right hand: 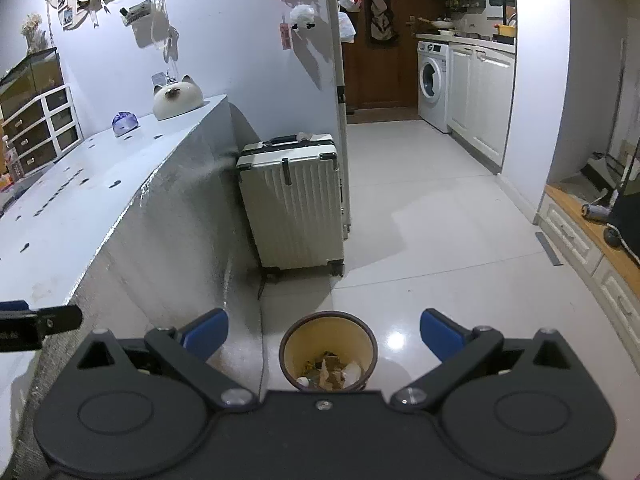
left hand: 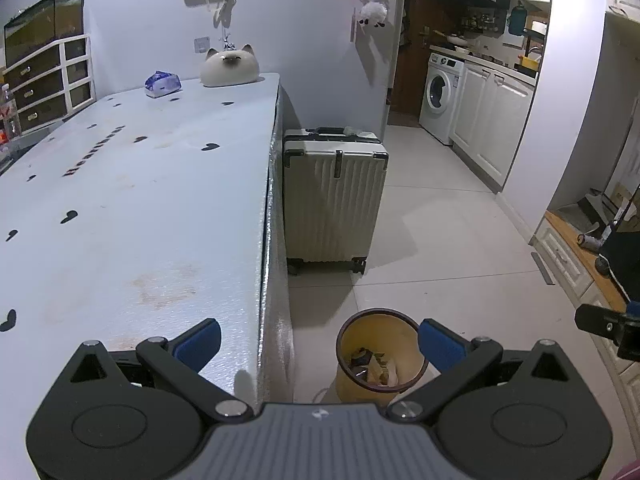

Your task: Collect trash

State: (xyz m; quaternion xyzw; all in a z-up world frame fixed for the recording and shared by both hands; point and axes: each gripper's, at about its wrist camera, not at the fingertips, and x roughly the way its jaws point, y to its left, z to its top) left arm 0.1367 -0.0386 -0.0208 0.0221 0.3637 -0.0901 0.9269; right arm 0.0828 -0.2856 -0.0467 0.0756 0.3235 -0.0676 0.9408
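A yellow waste bin (left hand: 380,356) with a dark rim stands on the floor beside the table; crumpled paper and scraps lie inside it. The right wrist view looks down into the same bin (right hand: 328,350). My left gripper (left hand: 319,342) is open and holds nothing, its left pad above the table edge and its right pad above the bin's rim. My right gripper (right hand: 324,338) is also open and empty, hovering above the bin with the bin between its blue pads. Part of the other gripper (left hand: 608,328) shows at the right edge of the left wrist view.
A pale table (left hand: 132,200) with dark heart marks carries a blue-white crumpled pack (left hand: 162,83) and a cat-shaped ornament (left hand: 230,67) at its far end. A cream suitcase (left hand: 334,196) stands on the tiled floor by the table. Washing machine (left hand: 440,96) and cabinets lie beyond.
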